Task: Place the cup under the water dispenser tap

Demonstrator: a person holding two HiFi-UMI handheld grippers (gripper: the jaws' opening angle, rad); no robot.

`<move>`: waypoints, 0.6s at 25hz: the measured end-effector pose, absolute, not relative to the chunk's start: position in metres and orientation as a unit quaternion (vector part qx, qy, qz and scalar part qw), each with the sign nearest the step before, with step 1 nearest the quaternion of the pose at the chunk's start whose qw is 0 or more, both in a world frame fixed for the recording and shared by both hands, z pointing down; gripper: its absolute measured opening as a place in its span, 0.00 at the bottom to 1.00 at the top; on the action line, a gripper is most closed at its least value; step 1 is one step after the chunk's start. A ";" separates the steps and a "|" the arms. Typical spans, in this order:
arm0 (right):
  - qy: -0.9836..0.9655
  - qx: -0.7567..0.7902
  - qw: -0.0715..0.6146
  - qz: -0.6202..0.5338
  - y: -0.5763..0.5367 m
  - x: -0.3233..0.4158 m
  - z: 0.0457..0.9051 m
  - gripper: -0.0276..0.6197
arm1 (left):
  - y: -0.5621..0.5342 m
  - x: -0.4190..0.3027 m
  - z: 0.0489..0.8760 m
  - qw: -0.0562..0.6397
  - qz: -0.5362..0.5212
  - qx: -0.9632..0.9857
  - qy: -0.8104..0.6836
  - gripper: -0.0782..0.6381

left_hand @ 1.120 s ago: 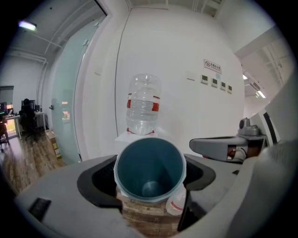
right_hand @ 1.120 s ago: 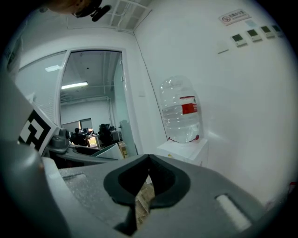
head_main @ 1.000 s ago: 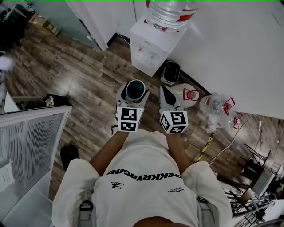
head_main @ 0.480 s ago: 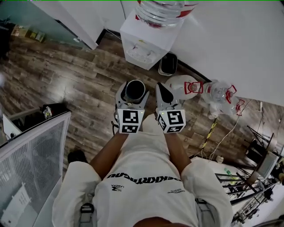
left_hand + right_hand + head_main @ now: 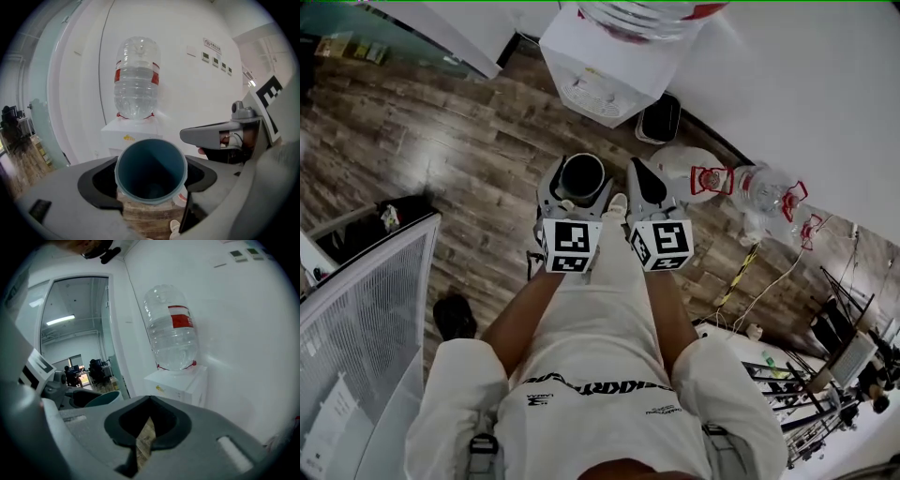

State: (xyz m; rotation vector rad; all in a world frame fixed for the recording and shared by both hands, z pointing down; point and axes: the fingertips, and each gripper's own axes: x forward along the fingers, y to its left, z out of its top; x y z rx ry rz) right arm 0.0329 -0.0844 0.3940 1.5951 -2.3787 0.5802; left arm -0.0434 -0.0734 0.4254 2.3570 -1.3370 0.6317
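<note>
A teal cup stands upright in my left gripper, whose jaws are shut on its sides; the left gripper view looks down into the cup, which holds nothing. Ahead stands the white water dispenser with a clear bottle on top; its tap is hidden. The cup is held in the air some way short of the dispenser. My right gripper hangs beside the left one, jaws shut with nothing between them.
A dark bin stands against the wall right of the dispenser. Big water bottles with red handles lie on the wood floor further right. A mesh panel is at the left; cables and a rack at the right.
The person has walked towards the dispenser with both grippers, which now sits closer. The cup stays held in the left gripper.
</note>
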 end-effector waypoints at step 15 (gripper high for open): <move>-0.801 0.542 0.120 0.224 -0.103 0.075 0.476 0.04 | -0.113 -0.008 0.507 0.181 0.245 0.819 -0.487 0.63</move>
